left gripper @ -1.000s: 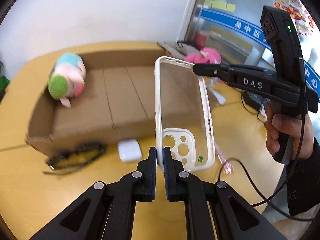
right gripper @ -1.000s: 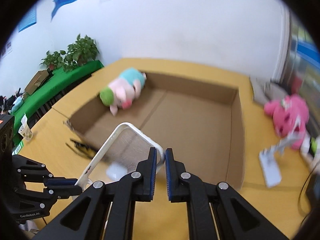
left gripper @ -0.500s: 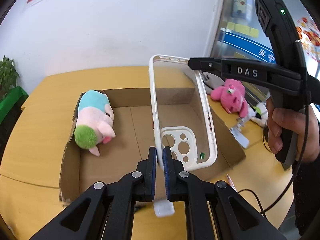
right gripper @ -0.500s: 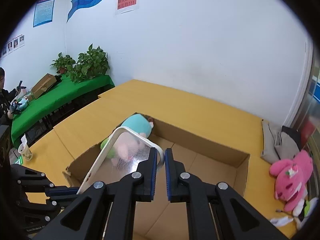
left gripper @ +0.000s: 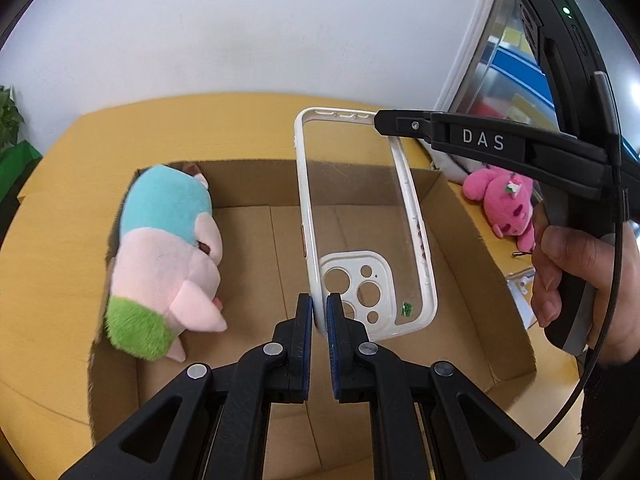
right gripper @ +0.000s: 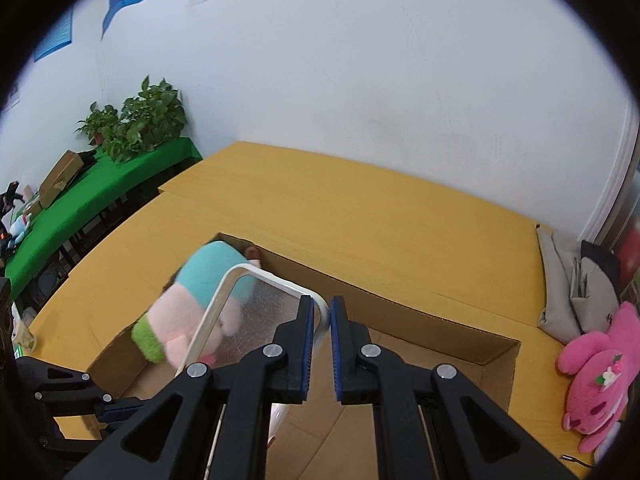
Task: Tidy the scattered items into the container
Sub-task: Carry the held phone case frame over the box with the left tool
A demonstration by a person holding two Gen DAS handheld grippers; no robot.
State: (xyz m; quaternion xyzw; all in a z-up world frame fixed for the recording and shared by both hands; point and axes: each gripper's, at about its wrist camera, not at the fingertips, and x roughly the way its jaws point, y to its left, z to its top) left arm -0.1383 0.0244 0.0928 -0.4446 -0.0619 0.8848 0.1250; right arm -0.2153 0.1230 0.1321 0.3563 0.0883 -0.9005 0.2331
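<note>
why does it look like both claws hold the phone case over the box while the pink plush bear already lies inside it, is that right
Not quite. The left wrist view shows both claws, left claw and right claw, holding the phone case over the box, but the pink plush bear lies outside it, on the table.

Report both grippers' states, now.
Left gripper: shut on the phone case, camera-cutout end.
Right gripper: shut on the phone case's opposite end.

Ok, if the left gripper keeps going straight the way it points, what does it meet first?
Probably the floor of the cardboard box: the left gripper, shut on the phone case, aims down into it. Depth unclear.
</note>
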